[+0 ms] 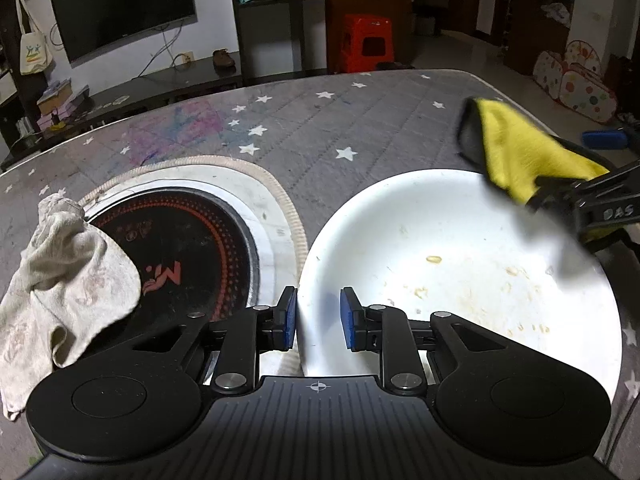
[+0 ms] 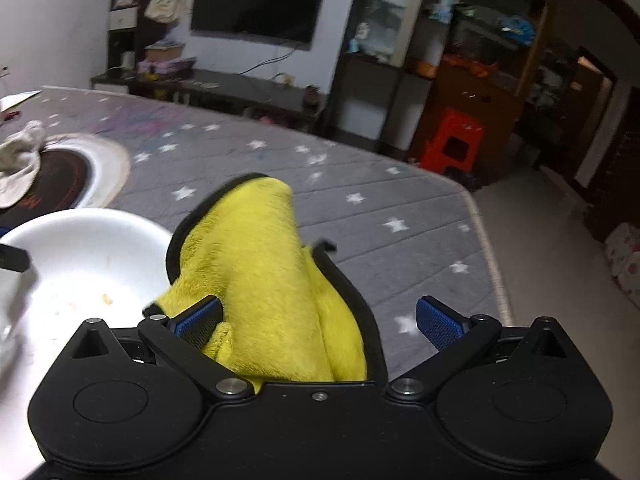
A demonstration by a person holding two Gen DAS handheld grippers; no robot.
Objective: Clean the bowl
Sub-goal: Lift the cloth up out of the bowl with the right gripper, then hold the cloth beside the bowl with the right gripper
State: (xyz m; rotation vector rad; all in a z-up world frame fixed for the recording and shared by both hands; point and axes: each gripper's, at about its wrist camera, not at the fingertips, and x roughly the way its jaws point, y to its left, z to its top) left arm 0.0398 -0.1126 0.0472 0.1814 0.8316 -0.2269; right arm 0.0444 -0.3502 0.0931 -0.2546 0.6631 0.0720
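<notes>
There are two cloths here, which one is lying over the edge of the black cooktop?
The dingy white cloth, draped over the cooktop rim left of the bowl. The yellow cloth sits in the right gripper.

A wall-mounted television (image 1: 124,4) hangs above a dark console (image 1: 160,84); an orange stool (image 1: 366,42) stands nearby.

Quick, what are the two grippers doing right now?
Left gripper: closed on the rim of the white bowl.
Right gripper: open, with the yellow cloth lying between its pads.
</notes>
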